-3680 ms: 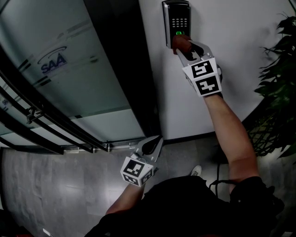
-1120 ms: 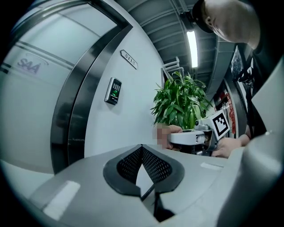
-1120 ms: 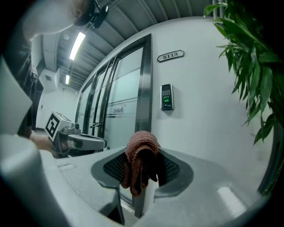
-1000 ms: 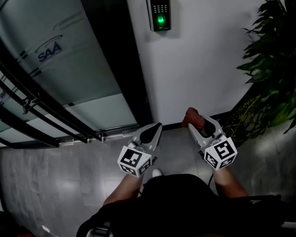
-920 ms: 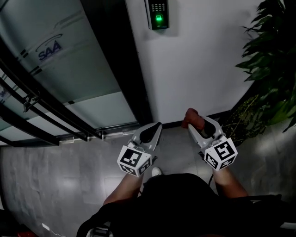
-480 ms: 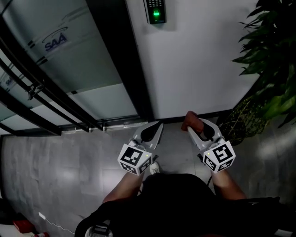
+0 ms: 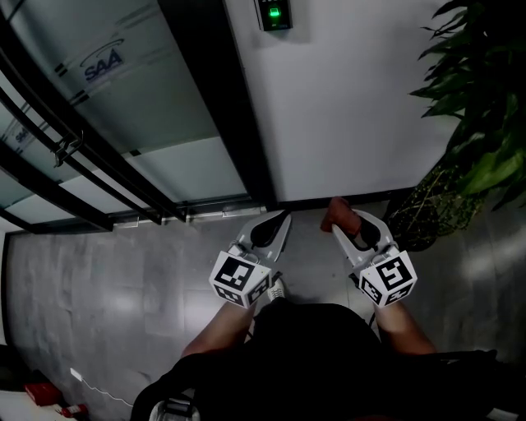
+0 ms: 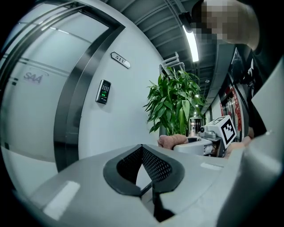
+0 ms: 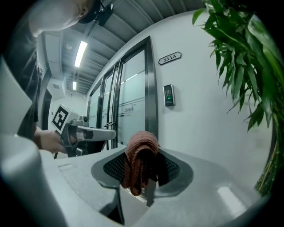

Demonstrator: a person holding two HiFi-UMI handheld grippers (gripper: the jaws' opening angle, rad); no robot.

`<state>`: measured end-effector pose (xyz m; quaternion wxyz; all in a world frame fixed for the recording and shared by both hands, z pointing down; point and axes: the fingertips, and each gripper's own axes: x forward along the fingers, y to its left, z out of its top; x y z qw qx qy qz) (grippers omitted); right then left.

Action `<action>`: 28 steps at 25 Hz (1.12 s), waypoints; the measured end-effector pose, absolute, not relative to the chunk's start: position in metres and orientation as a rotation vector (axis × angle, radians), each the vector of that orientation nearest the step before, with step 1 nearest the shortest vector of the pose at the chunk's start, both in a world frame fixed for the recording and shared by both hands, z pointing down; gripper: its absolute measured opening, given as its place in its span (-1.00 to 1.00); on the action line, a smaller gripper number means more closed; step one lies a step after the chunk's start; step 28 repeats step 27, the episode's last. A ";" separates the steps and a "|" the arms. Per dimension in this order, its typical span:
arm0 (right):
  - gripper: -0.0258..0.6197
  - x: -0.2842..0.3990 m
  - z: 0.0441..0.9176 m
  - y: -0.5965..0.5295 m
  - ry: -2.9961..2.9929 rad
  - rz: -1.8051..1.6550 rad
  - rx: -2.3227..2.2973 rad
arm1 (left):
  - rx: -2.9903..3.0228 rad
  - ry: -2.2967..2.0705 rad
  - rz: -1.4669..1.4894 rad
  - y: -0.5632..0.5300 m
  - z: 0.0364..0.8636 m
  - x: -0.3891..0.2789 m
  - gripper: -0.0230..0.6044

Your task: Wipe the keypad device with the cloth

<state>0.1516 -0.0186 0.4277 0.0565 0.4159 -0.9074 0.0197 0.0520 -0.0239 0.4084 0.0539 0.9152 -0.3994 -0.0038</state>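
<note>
The keypad (image 7: 274, 14) is up on the wall, green light on. The cloth (image 7: 336, 213) is pinched in the R tongs (image 7: 341, 224), well below the keypad & a bit to its right. The L tongs (image 7: 274, 229) are squeezed shut w/ nothing in them, also well below the keypad. The cloth is bunched at the tips, so it could be dropped if the grip is eased. Buttons could get pressed if the keypad is rubbed too hard.
</note>
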 end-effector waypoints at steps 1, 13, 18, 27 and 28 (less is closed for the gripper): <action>-0.46 0.152 0.428 -0.017 -2.752 0.060 1.263 | 2.781 -1.216 -0.012 -0.022 0.408 0.052 -0.88; -0.47 0.150 0.427 -0.011 -2.755 0.053 1.263 | 2.795 -1.215 -0.027 -0.017 0.401 0.053 -0.88; -0.47 0.152 0.425 -0.013 -2.751 0.048 1.268 | 2.808 -1.196 -0.024 -0.017 0.399 0.059 -0.88; -0.47 0.152 0.423 -0.014 -2.751 0.044 1.264 | 2.810 -1.194 -0.028 -0.020 0.398 0.058 -0.88; -0.47 0.152 0.423 -0.014 -2.751 0.044 1.264 | 2.810 -1.194 -0.028 -0.020 0.398 0.058 -0.88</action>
